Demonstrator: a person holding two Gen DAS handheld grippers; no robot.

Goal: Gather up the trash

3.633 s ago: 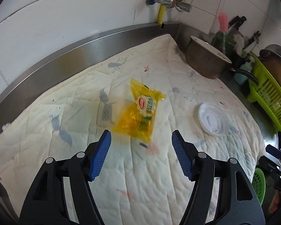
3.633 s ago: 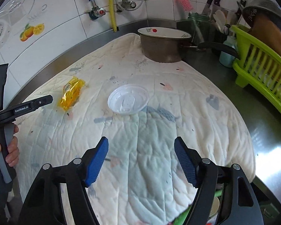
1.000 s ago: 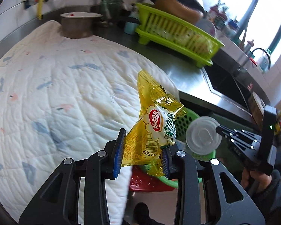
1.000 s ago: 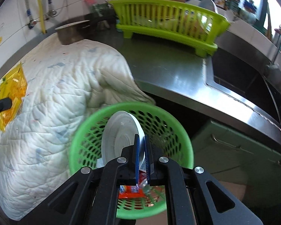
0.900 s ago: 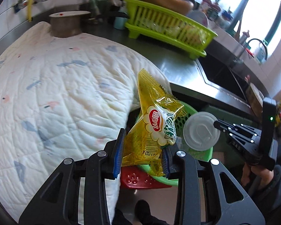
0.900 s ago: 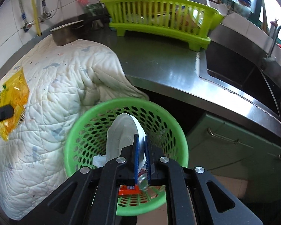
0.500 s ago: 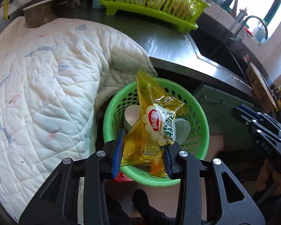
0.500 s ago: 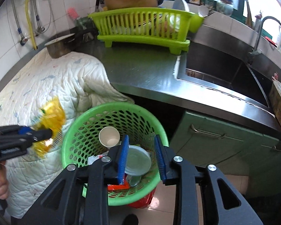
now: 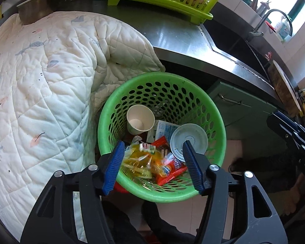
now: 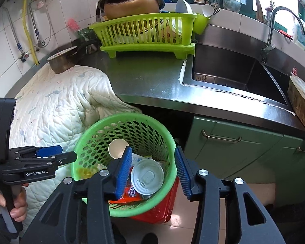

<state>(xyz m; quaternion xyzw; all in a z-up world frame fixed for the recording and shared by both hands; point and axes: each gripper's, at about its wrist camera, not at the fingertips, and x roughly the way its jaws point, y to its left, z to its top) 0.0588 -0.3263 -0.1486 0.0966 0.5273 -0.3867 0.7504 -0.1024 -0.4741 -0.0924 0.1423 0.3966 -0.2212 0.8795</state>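
Observation:
A green perforated basket (image 9: 211, 109) (image 10: 162, 134) stands on the floor below the counter edge. Inside lie the yellow snack bag (image 9: 138, 160) (image 10: 85, 170), the white plastic lid (image 9: 189, 138) (image 10: 147, 177), a paper cup (image 9: 140, 119) (image 10: 117, 148), a red wrapper (image 9: 168, 166) and a white carton (image 9: 164, 130). My left gripper (image 9: 153, 164) is open and empty just above the basket's near rim, over the yellow bag. My right gripper (image 10: 152, 171) is open and empty above the basket, over the lid. The left gripper also shows in the right wrist view (image 10: 50, 154).
A white quilted cloth (image 9: 40, 71) (image 10: 57, 105) covers the steel counter (image 10: 152, 77) and hangs beside the basket. A green dish rack (image 10: 146, 34), a pot (image 10: 61, 61), the sink (image 10: 233, 71) and green cabinet doors (image 10: 244, 152) surround it. A red bin (image 10: 158, 207) sits under the basket.
My left gripper opened and the yellow bag dropped into the basket. My right gripper opened wider; the lid lies in the basket.

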